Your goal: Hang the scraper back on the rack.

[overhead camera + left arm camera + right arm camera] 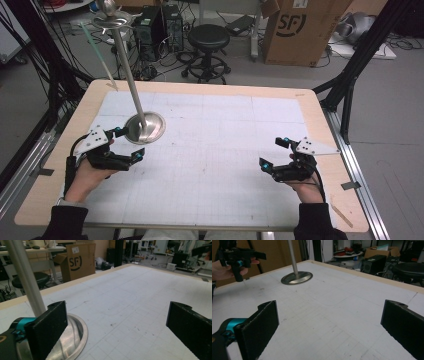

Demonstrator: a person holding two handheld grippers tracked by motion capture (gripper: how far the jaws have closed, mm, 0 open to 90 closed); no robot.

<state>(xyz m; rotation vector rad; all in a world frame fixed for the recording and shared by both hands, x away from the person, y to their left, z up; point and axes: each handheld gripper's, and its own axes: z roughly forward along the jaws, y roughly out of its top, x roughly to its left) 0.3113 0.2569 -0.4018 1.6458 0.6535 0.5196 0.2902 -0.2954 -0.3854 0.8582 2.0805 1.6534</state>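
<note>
Since the shiny metal stand w/ round base and tall thin pole near the table's left edge looks heavy & slippery, grab the pole low. Left gripper & right gripper both spread, holding nothing.

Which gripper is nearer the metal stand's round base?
Left. The left gripper sits right beside the stand base, jaws open. The right gripper rests far across the table, also open.
</note>
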